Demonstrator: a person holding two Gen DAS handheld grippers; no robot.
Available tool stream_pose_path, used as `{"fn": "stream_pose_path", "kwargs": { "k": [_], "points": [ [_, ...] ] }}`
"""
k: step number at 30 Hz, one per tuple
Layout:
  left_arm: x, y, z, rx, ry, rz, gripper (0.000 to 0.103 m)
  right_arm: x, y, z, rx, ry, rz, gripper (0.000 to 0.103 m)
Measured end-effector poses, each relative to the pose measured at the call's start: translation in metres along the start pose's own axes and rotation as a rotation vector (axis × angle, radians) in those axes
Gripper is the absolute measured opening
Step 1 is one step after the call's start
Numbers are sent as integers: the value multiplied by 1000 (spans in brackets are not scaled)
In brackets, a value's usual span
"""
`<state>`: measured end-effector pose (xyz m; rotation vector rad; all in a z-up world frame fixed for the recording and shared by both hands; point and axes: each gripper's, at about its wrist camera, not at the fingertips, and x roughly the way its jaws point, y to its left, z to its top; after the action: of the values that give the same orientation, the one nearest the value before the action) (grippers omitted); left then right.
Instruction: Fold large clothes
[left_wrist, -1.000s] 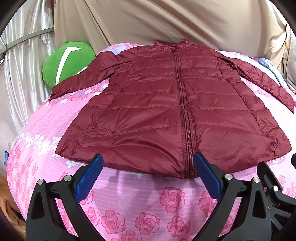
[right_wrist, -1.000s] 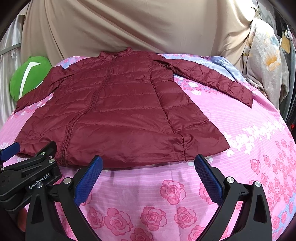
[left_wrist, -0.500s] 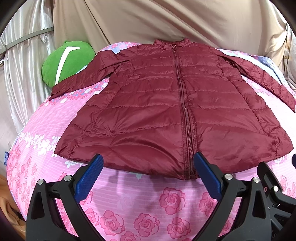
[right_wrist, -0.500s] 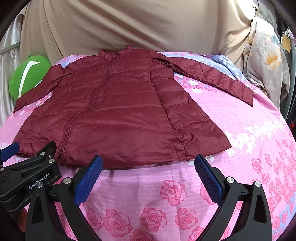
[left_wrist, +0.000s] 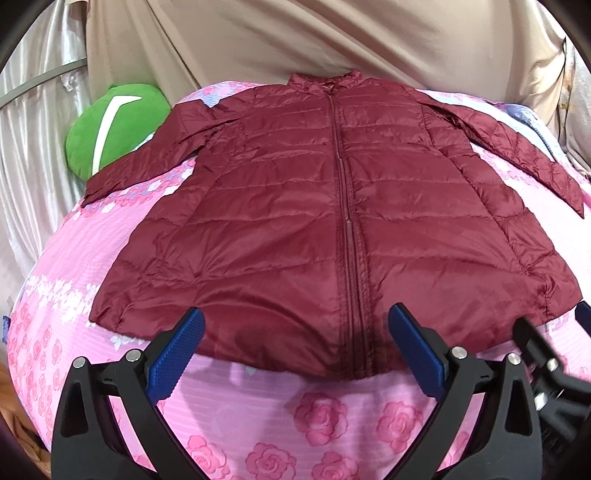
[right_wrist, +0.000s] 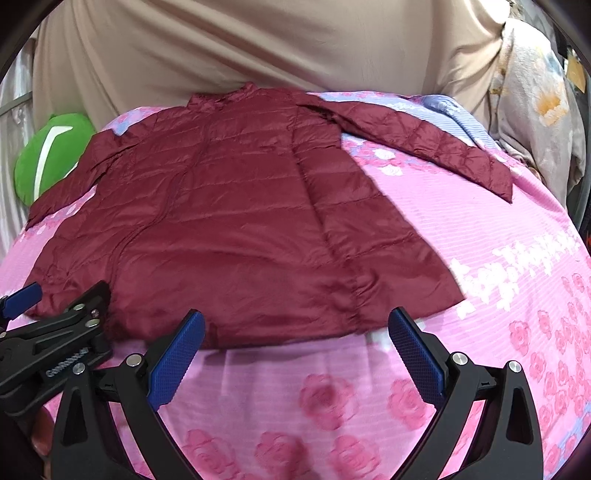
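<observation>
A dark red quilted jacket (left_wrist: 332, 221) lies flat and zipped on a pink rose-print bed cover (left_wrist: 317, 410), collar at the far side, both sleeves spread outward. My left gripper (left_wrist: 295, 332) hovers open over the jacket's near hem, just left of the zipper, holding nothing. In the right wrist view the jacket (right_wrist: 236, 229) fills the middle, its right sleeve (right_wrist: 436, 151) stretched to the right. My right gripper (right_wrist: 295, 332) is open above the hem's right half, empty. The left gripper's body (right_wrist: 55, 350) shows at the lower left there.
A green cushion with a white stripe (left_wrist: 110, 125) sits at the bed's far left, touching the left sleeve. A beige sheet (left_wrist: 295, 44) hangs behind the bed. Pale floral fabric (right_wrist: 535, 110) hangs at the right. Bare bed cover (right_wrist: 517, 258) spreads right of the jacket.
Both grippers have drifted forward and a little lower toward the jacket's hem; the jacket looks larger in both views. Both stay open. The jacket has not moved.
</observation>
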<state>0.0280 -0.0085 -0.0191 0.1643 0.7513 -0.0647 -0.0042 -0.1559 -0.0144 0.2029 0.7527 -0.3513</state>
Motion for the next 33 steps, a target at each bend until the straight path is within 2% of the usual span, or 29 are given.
{"fn": "stream_pose_path", "kwargs": {
  "k": [4, 8, 11, 15, 19, 22, 24, 25, 27, 28, 29, 30, 31, 33],
  "points": [
    [9, -1, 10, 4, 10, -6, 98, 7, -28, 14, 70, 17, 20, 98],
    [21, -1, 24, 23, 23, -14, 98, 20, -72, 32, 147, 35, -7, 98],
    [31, 9, 39, 27, 37, -70, 98, 31, -122, 52, 234, 34, -39, 98],
    [44, 34, 67, 17, 2, -57, 98, 52, -216, 85, 376, 5, -140, 98],
    [58, 53, 92, 4, -28, -34, 98, 86, -297, 105, 528, 14, -221, 98],
    [76, 64, 110, -33, -11, -70, 98, 117, -337, 118, 597, 31, -271, 98],
    [90, 72, 120, -74, 13, -118, 98, 137, -352, 129, 609, 40, -266, 98],
    [97, 75, 125, -97, 25, -147, 98, 145, -354, 134, 610, 42, -251, 93],
    [107, 82, 131, -141, 39, -198, 98, 166, -353, 149, 586, 23, -184, 72],
    [111, 84, 133, -157, 42, -213, 98, 172, -350, 154, 574, 27, -167, 48],
    [115, 85, 137, -168, 44, -222, 97, 181, -347, 163, 562, 39, -168, 13],
    [118, 86, 141, -173, 41, -224, 97, 189, -339, 176, 558, 48, -158, 8],
    [120, 88, 146, -170, 31, -221, 96, 191, -334, 189, 567, 35, -136, 8],
    [122, 88, 155, -148, 6, -193, 95, 185, -309, 226, 557, -54, -81, 7]
  ]
}}
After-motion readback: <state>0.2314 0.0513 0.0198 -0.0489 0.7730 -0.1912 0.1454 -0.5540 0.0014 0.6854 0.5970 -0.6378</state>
